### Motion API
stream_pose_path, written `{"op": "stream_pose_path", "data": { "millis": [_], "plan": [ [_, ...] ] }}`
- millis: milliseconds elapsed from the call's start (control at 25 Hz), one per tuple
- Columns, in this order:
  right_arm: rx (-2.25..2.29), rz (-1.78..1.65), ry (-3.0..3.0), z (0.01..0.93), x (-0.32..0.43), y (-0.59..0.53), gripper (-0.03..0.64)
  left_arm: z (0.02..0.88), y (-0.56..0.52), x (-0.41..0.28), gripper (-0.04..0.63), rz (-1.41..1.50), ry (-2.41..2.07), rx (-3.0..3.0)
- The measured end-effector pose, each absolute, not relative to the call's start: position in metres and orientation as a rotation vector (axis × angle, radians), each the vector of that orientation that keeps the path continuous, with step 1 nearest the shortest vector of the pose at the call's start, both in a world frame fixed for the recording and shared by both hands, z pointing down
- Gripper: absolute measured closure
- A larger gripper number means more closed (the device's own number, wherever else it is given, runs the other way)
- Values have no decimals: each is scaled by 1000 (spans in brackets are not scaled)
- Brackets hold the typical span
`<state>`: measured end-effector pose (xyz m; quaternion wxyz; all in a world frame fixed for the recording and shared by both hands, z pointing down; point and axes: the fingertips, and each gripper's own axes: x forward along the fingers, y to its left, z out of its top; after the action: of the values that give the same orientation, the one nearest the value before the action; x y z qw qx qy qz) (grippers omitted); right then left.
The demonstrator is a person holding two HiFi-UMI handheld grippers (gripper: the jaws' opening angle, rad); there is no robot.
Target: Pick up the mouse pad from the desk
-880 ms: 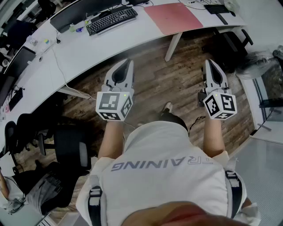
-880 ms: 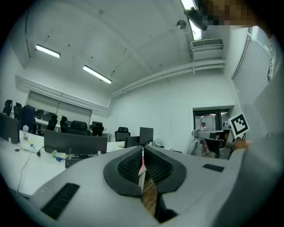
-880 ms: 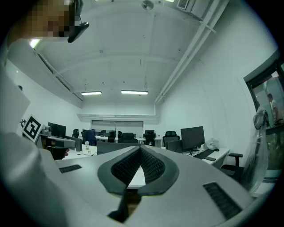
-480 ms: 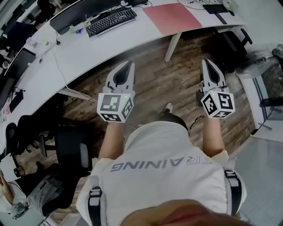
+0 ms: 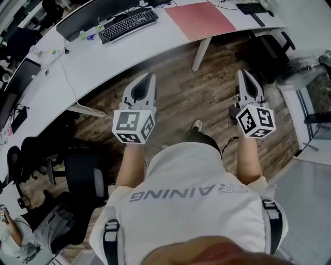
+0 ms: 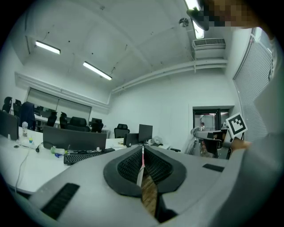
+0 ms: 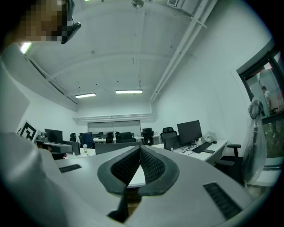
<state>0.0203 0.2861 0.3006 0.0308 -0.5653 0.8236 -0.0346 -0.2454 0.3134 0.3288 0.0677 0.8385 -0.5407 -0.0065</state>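
Note:
The mouse pad [image 5: 201, 19] is a flat pinkish-red rectangle lying on the white curved desk [image 5: 108, 57], at the far right of its top. Both grippers hover level over the wooden floor, short of the desk's front edge and apart from the pad. My left gripper [image 5: 150, 77] is shut with nothing in it, and its jaws meet at the tip in the left gripper view [image 6: 143, 148]. My right gripper [image 5: 243, 73] is likewise shut and empty, pointing at the desk [image 7: 140, 148].
A black keyboard [image 5: 128, 25] and a monitor [image 5: 98, 11] sit left of the pad. A white desk leg [image 5: 202, 52] stands below the pad. An office chair [image 5: 85, 173] is at my left and another [image 5: 274, 46] at the right. A seated person [image 5: 46, 227] is at lower left.

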Motion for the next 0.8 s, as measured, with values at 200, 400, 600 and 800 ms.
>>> {"op": "stream_pose_path", "data": {
  "millis": [200, 400, 600, 800],
  "plan": [
    [-1758, -126, 2533, 304, 36, 276, 592, 332, 299, -228, 555, -6, -1597, 2529],
    [-1787, -168, 2507, 314, 63, 258, 592, 337, 275, -205, 555, 23, -1565, 2533],
    [-1789, -210, 2490, 318, 93, 221, 592, 335, 236, -176, 555, 57, -1548, 2537],
    [-1762, -228, 2498, 318, 123, 174, 592, 332, 187, -145, 555, 91, -1556, 2540]
  ]
}}
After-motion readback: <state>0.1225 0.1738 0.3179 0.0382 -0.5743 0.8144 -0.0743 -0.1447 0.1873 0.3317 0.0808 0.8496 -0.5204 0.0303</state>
